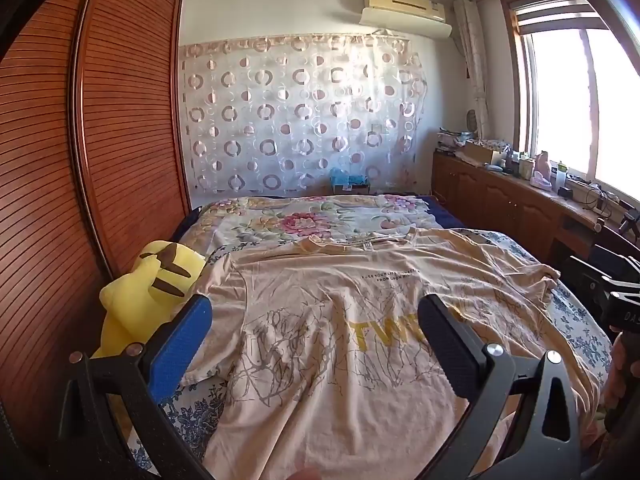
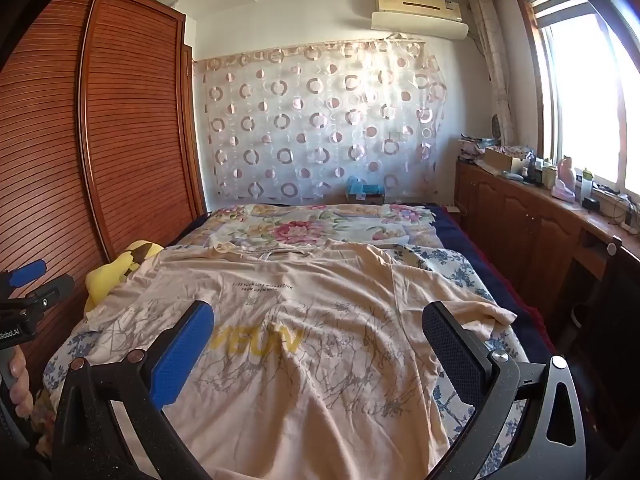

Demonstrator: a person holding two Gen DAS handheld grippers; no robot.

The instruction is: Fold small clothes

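A beige T-shirt (image 1: 340, 320) with grey branch print and yellow letters lies spread flat on the bed, collar far, hem near me; it also shows in the right wrist view (image 2: 312, 340). My left gripper (image 1: 316, 316) is open, empty, hovering above the shirt's left half. My right gripper (image 2: 318, 320) is open, empty, above the shirt's right half. The right gripper's body shows at the right edge of the left wrist view (image 1: 616, 292), and the left gripper's body at the left edge of the right wrist view (image 2: 28, 292).
The bed (image 1: 320, 216) has a floral cover. A yellow plush toy (image 1: 144, 296) lies at its left, against a slatted wooden wardrobe (image 1: 80, 160). A low wooden cabinet (image 2: 520, 216) with clutter runs under the window on the right. A patterned curtain (image 1: 300, 120) hangs behind.
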